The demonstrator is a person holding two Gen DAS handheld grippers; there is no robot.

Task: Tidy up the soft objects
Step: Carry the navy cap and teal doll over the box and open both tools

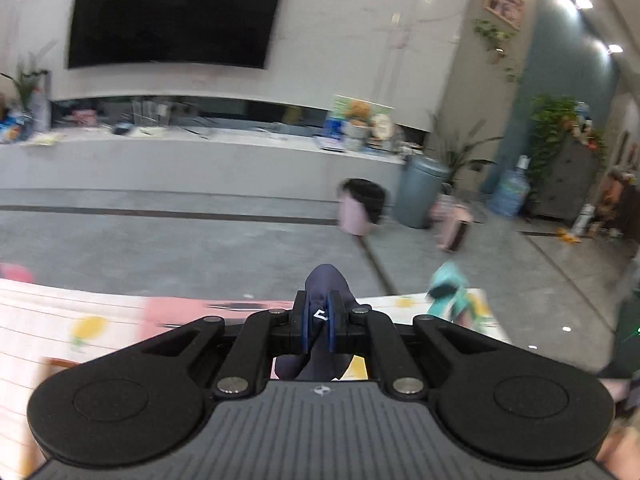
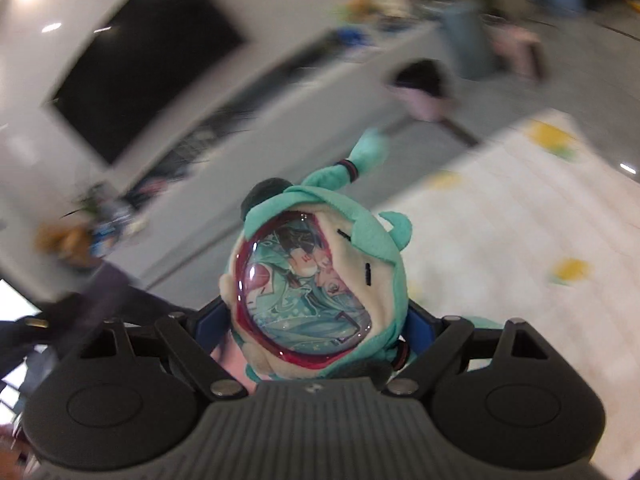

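My left gripper (image 1: 320, 320) is shut on a dark navy soft cloth item (image 1: 326, 284), whose end pokes up past the fingertips and hangs below them. My right gripper (image 2: 316, 320) is shut on a teal plush toy (image 2: 352, 224) with a cream face and a round picture badge (image 2: 304, 296), held up above a white cloth. The same teal plush (image 1: 450, 292) shows blurred at the right in the left wrist view. The dark cloth item (image 2: 104, 292) shows blurred at the left in the right wrist view.
A white tablecloth with yellow fruit print (image 1: 80, 320) (image 2: 520, 220) lies below both grippers, with a pink patch (image 1: 172, 310) on it. Beyond are a grey floor, a pink bin (image 1: 358, 208), a grey bin (image 1: 422, 192), a long TV counter (image 1: 200, 156) and a wall TV (image 1: 176, 12).
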